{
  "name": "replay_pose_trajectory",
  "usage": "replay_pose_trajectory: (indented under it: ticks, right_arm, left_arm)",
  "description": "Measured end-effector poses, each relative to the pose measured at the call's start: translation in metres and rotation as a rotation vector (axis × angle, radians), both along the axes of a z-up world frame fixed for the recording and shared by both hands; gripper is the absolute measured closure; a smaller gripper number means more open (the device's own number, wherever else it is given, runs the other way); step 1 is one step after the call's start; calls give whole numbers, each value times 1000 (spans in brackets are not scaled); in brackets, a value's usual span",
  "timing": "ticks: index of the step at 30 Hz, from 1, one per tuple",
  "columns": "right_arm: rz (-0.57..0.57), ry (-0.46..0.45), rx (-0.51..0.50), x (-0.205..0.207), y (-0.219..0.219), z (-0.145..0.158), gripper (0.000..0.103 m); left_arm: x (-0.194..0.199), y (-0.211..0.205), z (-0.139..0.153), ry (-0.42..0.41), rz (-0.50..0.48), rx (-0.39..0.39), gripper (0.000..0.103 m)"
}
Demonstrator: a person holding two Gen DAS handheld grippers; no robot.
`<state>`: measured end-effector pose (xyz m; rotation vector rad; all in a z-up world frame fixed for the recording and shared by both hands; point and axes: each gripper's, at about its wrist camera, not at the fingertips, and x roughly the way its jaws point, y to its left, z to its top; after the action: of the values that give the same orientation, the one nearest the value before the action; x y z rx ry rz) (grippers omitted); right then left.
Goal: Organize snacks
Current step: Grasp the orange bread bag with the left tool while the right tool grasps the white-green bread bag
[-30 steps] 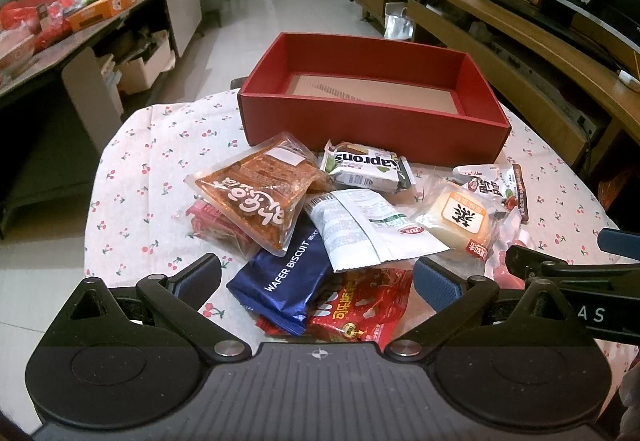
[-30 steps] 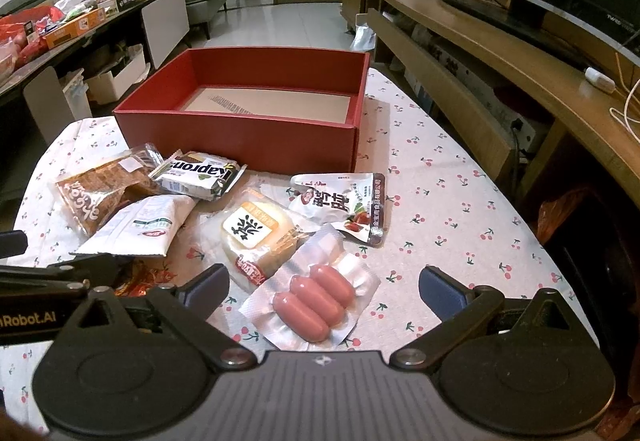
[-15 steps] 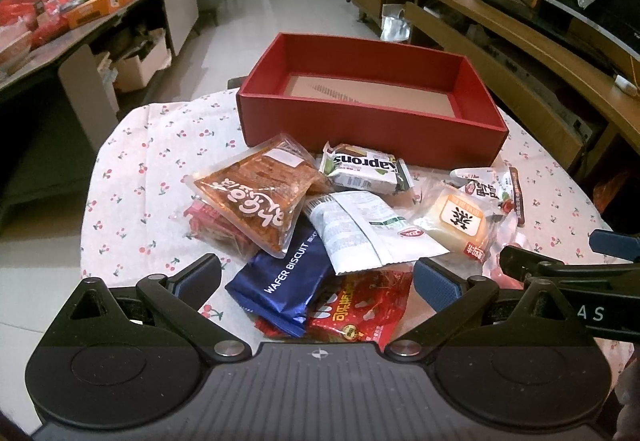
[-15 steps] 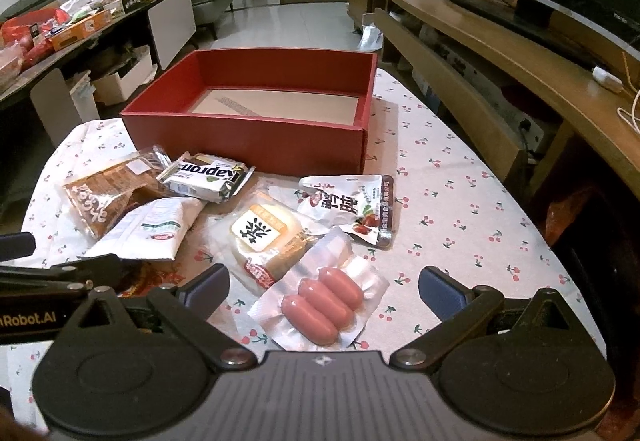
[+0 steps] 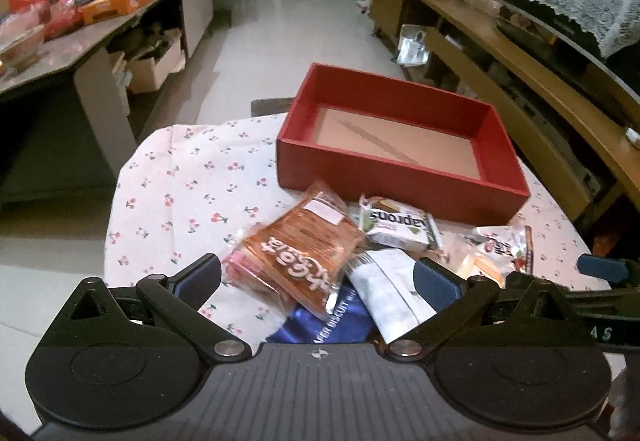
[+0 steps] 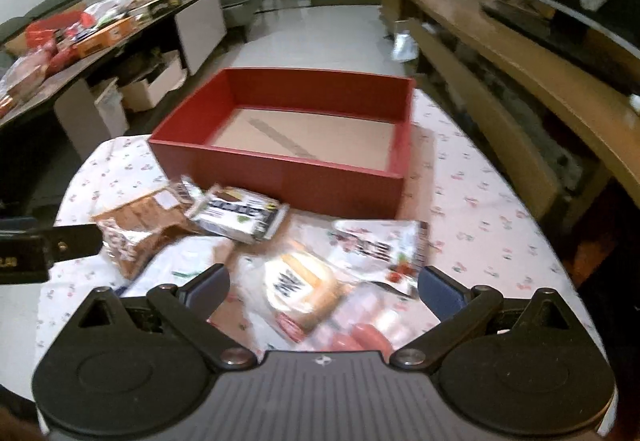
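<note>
Left wrist view shows me the snack pile heaped on the cherry-print tablecloth (image 5: 188,177), just in front of the red box (image 5: 384,177), which sits empty with only its cardboard floor showing. My worry is the overlap: the orange cracker pack (image 5: 304,253) lies across a pink pack and the blue wafer biscuit bag (image 5: 332,321), and the white pouch (image 5: 384,289) leans against it, so if I close on one wrapper I could pinch a neighbour's edge too and drag it off the table or short of the box. These film wrappers look slick and crinkly to me, so a grip on a loose corner may slip. The right wrist view is smeared with motion blur, which makes it risky to judge where the yellow-labelled round pack (image 6: 300,289) ends and the sausage pack (image 6: 360,337) begins; the green-and-white Kaprons bar (image 6: 240,217) rests closest to the box wall. Both tools hover close together over the same heap, so they could knock each other. The left gripper (image 5: 316,281) is spread wide, empty, its pads above the pile and touching nothing that I can see. The right gripper (image 6: 324,285) is likewise spread wide and empty, straddling the round pack from above without contact.
</note>
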<state>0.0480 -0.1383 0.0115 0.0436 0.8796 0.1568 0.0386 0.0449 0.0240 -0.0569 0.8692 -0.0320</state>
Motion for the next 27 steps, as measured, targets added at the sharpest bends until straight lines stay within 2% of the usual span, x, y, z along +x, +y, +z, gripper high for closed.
replay_pose_trajectory:
  ticks: [3, 6, 10, 12, 13, 16, 21, 27]
  right_arm:
    - [72, 42, 9, 14, 21, -3, 4]
    - [143, 93, 22, 29, 45, -7, 5]
    - [199, 142, -35, 50, 76, -15, 5]
    - [230, 192, -50, 62, 88, -23, 8]
    - [243, 223, -44, 67, 93, -29, 13]
    - [257, 303, -4, 77, 95, -46, 44]
    - [274, 283, 59, 63, 79, -45, 51]
    - [272, 265, 123, 29, 51, -34, 54]
  left_arm:
    - [13, 7, 3, 15, 7, -17, 0]
    - [21, 11, 8, 7, -6, 14, 0]
    - [29, 17, 11, 10, -33, 23, 0]
    - [32, 20, 9, 20, -41, 23, 0]
    - [33, 22, 7, 28, -47, 24, 0]
    - [35, 26, 3, 49, -56, 30, 0]
    - [40, 24, -5, 77, -84, 54, 0]
    - [57, -3, -21, 97, -199, 138, 0]
